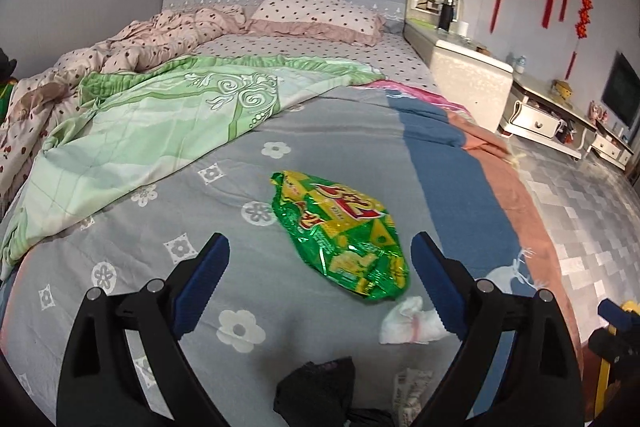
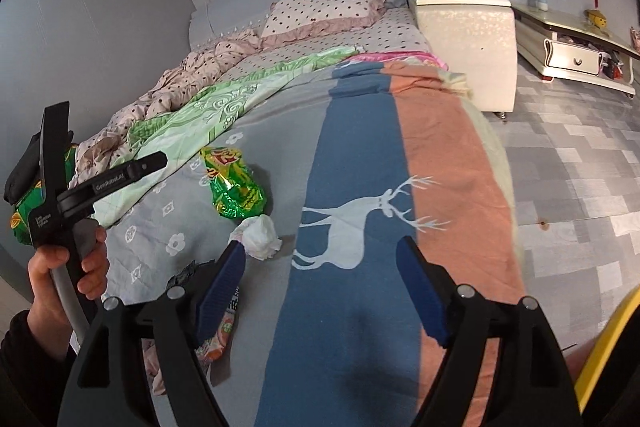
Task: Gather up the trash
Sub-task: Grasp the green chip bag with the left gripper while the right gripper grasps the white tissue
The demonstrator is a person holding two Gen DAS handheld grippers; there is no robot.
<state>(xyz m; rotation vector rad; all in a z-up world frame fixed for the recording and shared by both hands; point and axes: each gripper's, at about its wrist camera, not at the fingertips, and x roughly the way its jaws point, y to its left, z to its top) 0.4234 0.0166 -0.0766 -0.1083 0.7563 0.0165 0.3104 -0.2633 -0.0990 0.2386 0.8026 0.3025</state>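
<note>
A green and yellow snack bag [image 1: 344,235] lies on the grey flowered bedspread [image 1: 132,267]. My left gripper [image 1: 320,247] hovers open just short of it, nothing between its blue pads. A crumpled white tissue [image 1: 408,321] sits beside the right finger, with a black scrap [image 1: 316,391] and a printed wrapper [image 1: 412,391] lower down. In the right wrist view my right gripper [image 2: 320,251] is open and empty over the blue deer stripe [image 2: 340,227]. The tissue [image 2: 260,237] and snack bag [image 2: 234,187] lie to its left, and an orange packet [image 2: 218,331] shows behind its left finger.
A hand [image 2: 60,275] holds the left gripper [image 2: 110,133] at the left, near another green bag [image 2: 28,211]. A green quilt [image 1: 140,123] and pillow [image 1: 316,15] cover the far bed. A white cabinet [image 2: 468,43], drawer unit [image 2: 576,55] and tiled floor [image 2: 580,167] are on the right.
</note>
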